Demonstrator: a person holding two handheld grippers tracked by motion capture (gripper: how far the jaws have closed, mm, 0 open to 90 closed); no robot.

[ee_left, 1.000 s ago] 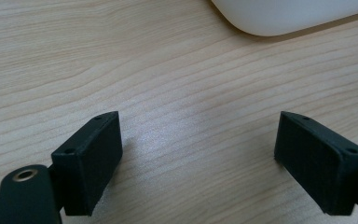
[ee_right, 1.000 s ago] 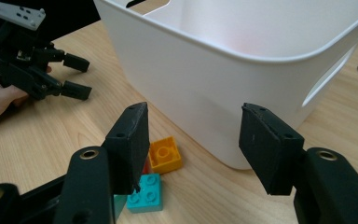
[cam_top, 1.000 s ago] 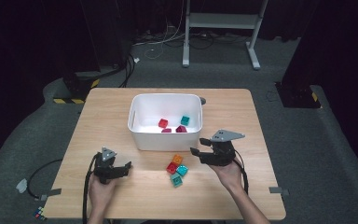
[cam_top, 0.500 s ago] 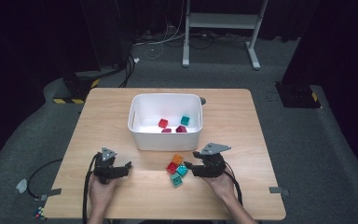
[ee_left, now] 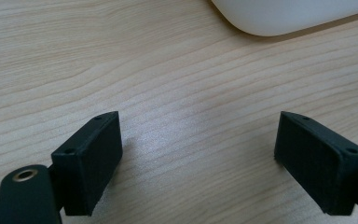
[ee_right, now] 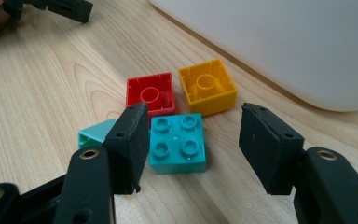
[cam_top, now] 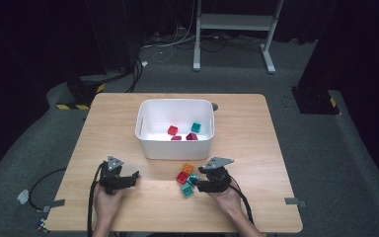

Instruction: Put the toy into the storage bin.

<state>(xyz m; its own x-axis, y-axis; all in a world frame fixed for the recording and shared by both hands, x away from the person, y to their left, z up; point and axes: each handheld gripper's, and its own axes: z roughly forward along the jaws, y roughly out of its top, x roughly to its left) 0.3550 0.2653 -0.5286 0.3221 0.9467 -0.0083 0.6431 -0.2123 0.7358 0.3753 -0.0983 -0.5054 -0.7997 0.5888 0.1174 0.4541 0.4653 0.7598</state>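
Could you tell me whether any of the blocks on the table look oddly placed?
Yes, mildly: the red block and the orange block lie upside down, hollow side up, while the teal block between the right gripper fingers sits studs up. A lighter green block lies on its side. Nothing looks damaged.

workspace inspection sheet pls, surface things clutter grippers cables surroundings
surface: wooden table, bare wood between the left fingers.
job's things: white bin holding red and teal bricks; teal brick studs up between the right fingers; red brick and orange brick hollow side up; light teal brick partly hidden.
clutter: nothing seen.
grippers: left gripper open, holding nothing; right gripper open around the teal brick, contact unclear.
cables: one trails from each gripper; more on the floor.
surroundings: dark room, grey floor, white stand.
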